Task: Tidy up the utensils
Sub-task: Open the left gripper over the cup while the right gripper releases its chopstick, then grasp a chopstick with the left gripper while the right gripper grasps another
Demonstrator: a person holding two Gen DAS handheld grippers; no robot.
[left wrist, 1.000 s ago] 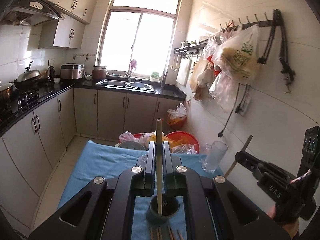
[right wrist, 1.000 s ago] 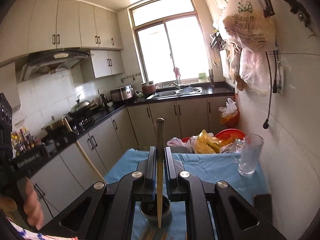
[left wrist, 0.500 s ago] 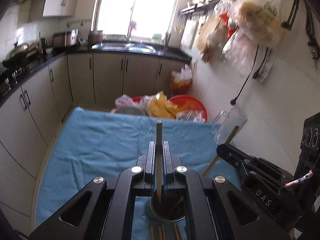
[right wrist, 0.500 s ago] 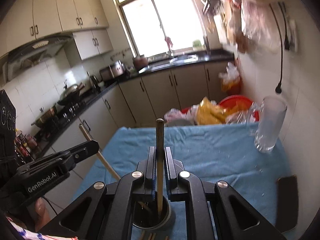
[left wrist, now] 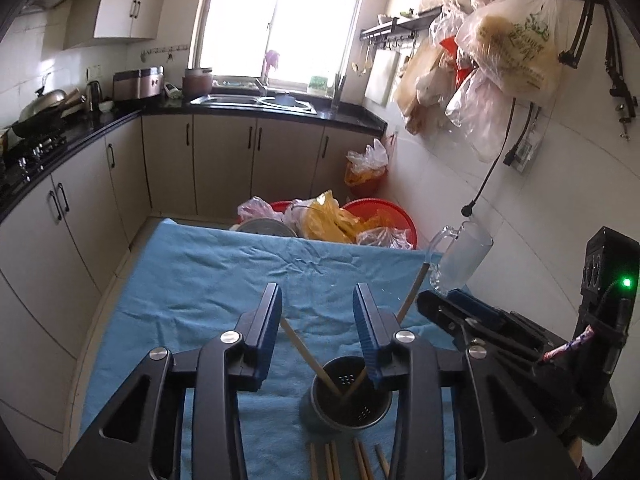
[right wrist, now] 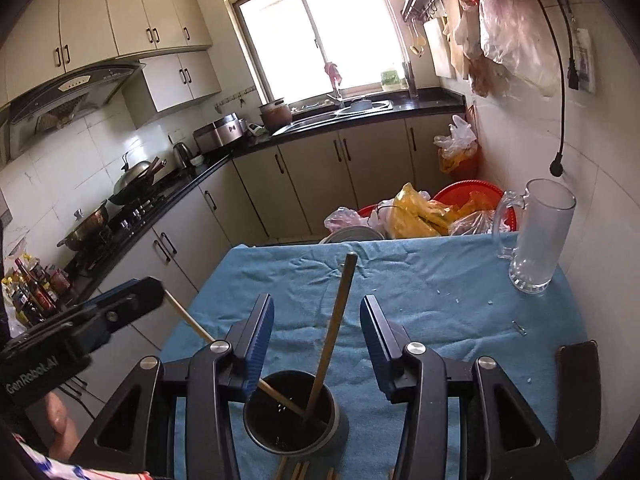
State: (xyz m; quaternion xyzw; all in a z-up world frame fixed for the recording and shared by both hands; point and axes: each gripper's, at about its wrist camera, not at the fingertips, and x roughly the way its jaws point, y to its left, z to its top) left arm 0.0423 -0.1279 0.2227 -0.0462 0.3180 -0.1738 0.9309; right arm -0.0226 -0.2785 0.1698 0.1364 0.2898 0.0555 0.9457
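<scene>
- Two chopsticks (left wrist: 304, 350) leaned in the holder (left wrist: 347, 396), below both tools.
- Left tool (left wrist: 318, 312) and right tool (right wrist: 317, 320) stood apart; each had clamped a chopstick earlier.

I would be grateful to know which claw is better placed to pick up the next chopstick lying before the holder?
Probably the left claw: more loose chopsticks show beneath it, before the holder. Both claws are open.
</scene>
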